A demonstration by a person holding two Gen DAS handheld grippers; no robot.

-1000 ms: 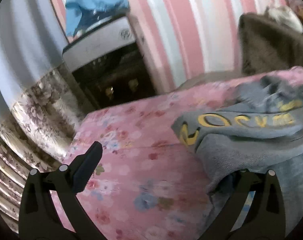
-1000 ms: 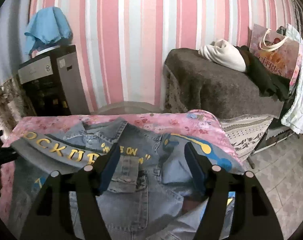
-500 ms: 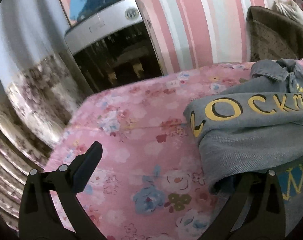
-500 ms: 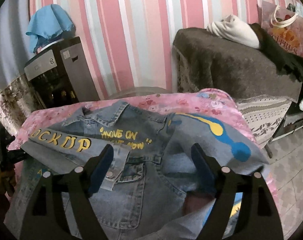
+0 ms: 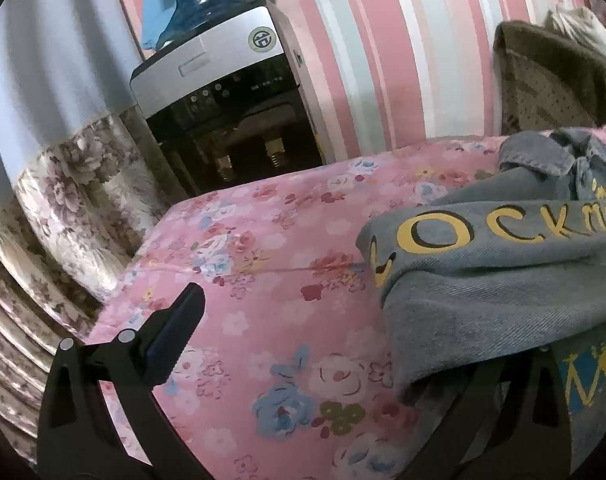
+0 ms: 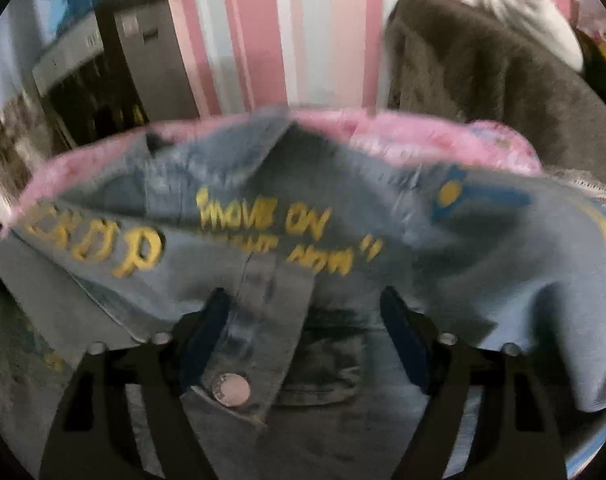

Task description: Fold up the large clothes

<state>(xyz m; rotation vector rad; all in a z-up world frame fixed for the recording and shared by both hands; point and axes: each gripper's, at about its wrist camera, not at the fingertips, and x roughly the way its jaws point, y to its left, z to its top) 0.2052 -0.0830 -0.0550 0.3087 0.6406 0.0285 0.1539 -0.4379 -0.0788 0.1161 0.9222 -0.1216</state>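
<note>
Clearly the denim jacket (image 6: 327, 248) is the thing to be folded: it lies spread over the pink floral bedcover (image 5: 263, 280), filling the middle and lower part of the right wrist view and running in from the right edge of the left wrist view, its yellow-lettered sleeve (image 5: 483, 240) doubled across the body. I judge it heavy for a garment and fairly stiff, so it should hold a crease but sag from a single grip; seams, cuffs and the hem look the firmest places to pinch, while the metal snap (image 6: 231, 390) would be slick under a pad. The right gripper (image 6: 307, 332) has just been closing a little, yet its jaws stand well apart, straddling the button placket in the lower centre of the frame without pressing on it. The left gripper (image 5: 343, 348) is spread wide at the bottom of its frame; the sleeve drapes over its right finger, and nothing is pinched.
</note>
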